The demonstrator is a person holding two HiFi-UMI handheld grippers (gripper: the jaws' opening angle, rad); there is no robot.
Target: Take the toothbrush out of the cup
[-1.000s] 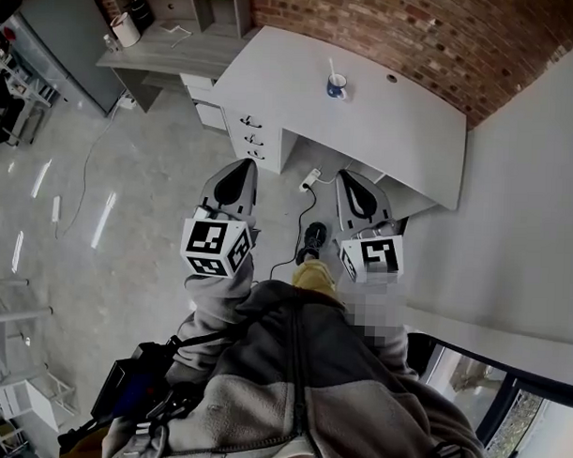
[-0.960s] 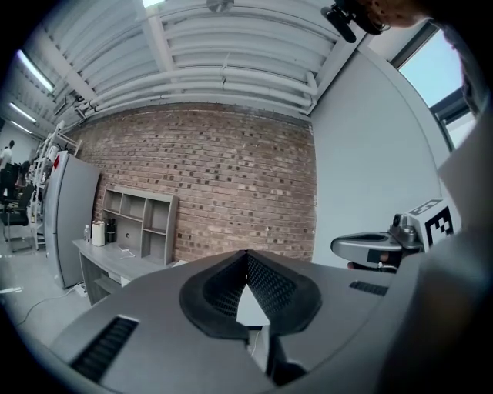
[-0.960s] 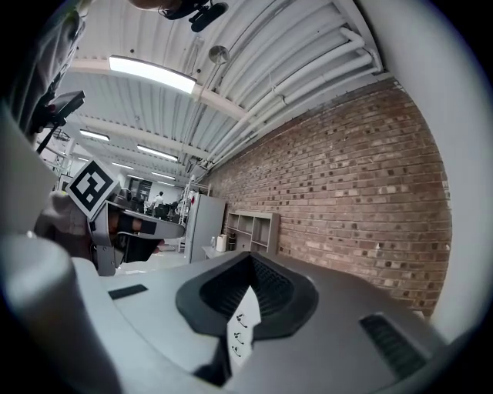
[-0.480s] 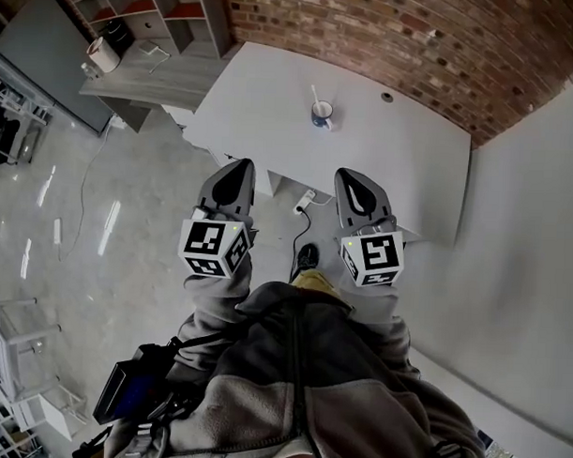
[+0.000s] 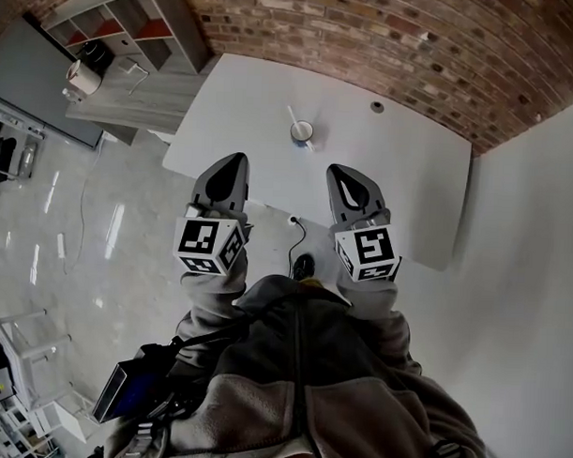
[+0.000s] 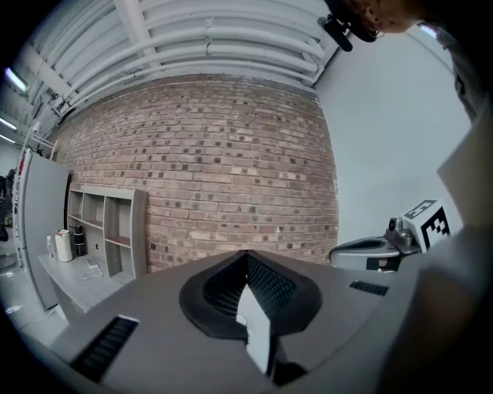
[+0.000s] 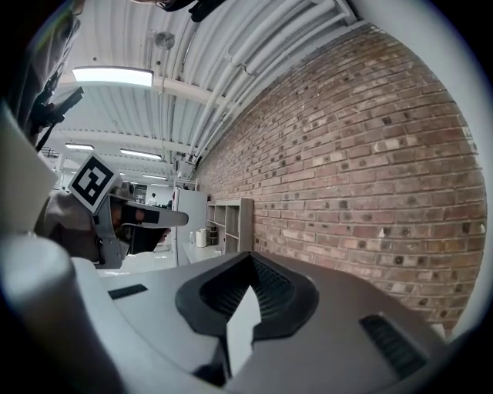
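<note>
**Q:** Which step is shown?

**A:** The approach, by all appearances. The left tongs (image 5: 232,165) and right tongs (image 5: 342,176) are both closed and empty, short of the desk (image 5: 410,181).

**Q:** Where is the toothbrush (image 5: 293,117)?

**A:** It stands in the cup (image 5: 301,132), mid-desk and well ahead. The next move probably calls for closing in, parting one pair, pinching the handle and lifting.

White desk (image 5: 401,176) stands against brick wall (image 5: 387,34).

Office-type workroom, industrial finish.
White desk (image 5: 405,181) against brick wall (image 5: 387,39); open shelving (image 5: 134,26) left of desk; strip lights (image 7: 115,75) overhead.
</note>
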